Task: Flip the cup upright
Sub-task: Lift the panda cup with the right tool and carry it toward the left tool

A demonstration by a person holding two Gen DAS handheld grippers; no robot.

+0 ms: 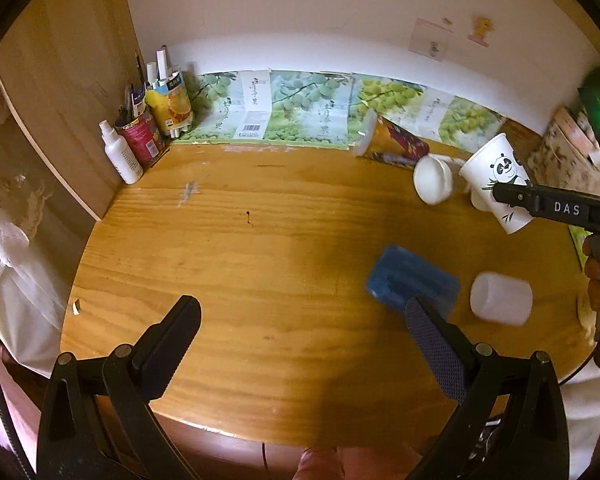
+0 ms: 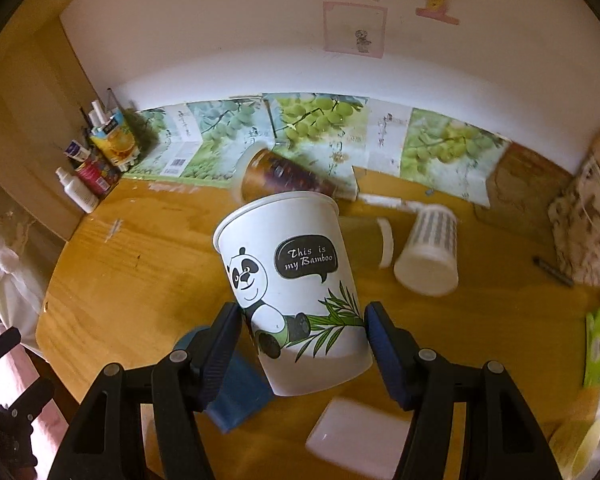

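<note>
panda cup clamped and tilted, mouth up, above the table

left wrist view: the left hand-held gripper [image 1: 300,320] hangs over the bare near part of the table [image 1: 240,240], its fingers wide apart and holding nothing. the panda cup [image 1: 496,176] is at the far right, well apart from it, gripped low on its side by the right hand-held gripper [image 1: 500,196], which reaches in from the right. a blue block [image 1: 412,276] and a white tub [image 1: 500,298] lie near the left gripper's right finger, and a brown cup [image 1: 392,138] lies on its side at the far edge.

right wrist view: the right hand-held gripper [image 2: 304,324] is clamped on the panda cup [image 2: 292,280], one pad on each side of its lower half. the cup appears lifted off the table, rim up and away, base down and toward the camera, long axis leaning left from vertical. what remains, i judge, is a small roll to square that axis, then lowering the base onto open wood clear of the blue block just below. the right hand has the job; the left is far off.
</note>
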